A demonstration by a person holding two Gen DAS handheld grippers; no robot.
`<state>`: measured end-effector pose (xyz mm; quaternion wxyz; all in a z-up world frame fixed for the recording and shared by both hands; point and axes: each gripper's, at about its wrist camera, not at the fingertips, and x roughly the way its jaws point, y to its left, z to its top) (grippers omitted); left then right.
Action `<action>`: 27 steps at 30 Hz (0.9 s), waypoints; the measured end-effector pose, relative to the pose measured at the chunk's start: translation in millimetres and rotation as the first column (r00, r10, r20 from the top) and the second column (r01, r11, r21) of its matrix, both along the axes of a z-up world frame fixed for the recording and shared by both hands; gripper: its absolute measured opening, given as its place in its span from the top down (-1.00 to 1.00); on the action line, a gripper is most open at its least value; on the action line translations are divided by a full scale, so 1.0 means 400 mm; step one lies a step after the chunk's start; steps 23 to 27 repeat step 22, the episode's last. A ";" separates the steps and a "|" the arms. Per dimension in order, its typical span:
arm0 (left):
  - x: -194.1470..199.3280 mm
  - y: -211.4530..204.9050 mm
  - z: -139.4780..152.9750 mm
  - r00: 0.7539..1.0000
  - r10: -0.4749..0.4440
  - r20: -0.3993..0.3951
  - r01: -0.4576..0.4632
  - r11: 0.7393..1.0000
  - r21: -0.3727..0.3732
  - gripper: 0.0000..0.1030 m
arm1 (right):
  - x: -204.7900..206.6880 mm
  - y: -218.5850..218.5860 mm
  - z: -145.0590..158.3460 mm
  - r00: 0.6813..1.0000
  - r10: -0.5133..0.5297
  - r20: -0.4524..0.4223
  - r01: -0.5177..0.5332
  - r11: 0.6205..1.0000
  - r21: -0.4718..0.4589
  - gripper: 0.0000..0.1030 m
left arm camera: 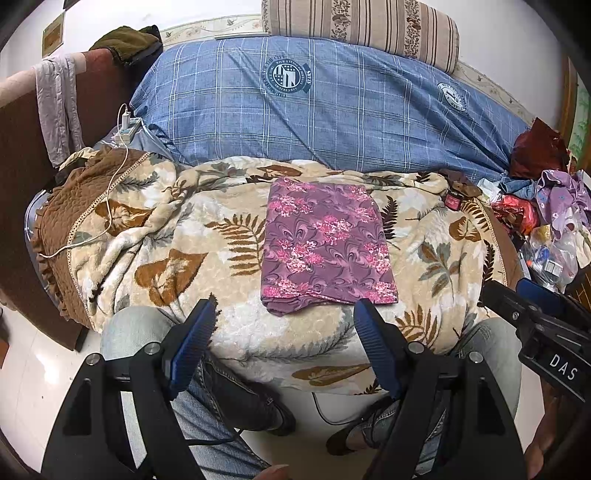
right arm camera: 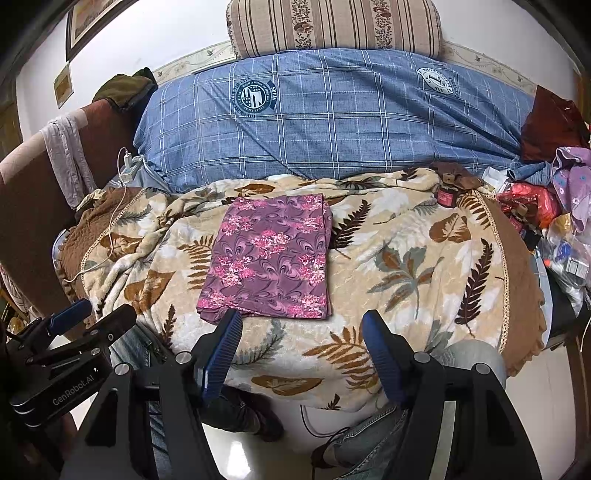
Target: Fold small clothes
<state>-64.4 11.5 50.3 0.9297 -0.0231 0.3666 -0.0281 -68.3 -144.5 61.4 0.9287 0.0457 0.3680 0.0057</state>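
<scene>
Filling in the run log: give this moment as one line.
garment: purple floral cloth folded flat on leaf blanket | left tongs open, empty | right tongs open, empty | contact: none

Purple cloth (left arm camera: 325, 240) with pink floral print, folded into neat rectangle, lying flat on leaf-patterned blanket (left arm camera: 177, 266).

A bed (left arm camera: 332, 110) with a leaf-patterned blanket (left arm camera: 184, 236) stands against white walls (right arm camera: 166, 33) on pale floor (left arm camera: 33, 354).

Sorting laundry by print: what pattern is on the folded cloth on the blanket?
Purple cloth with pink flower clusters and dark swirls; clearest in the left wrist view.
</scene>
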 end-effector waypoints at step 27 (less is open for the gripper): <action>0.074 0.008 -0.010 0.998 -0.045 0.037 0.044 0.999 0.017 -0.51 | 0.009 -0.011 -0.013 1.000 -0.003 0.011 0.003 1.000 0.016 -0.35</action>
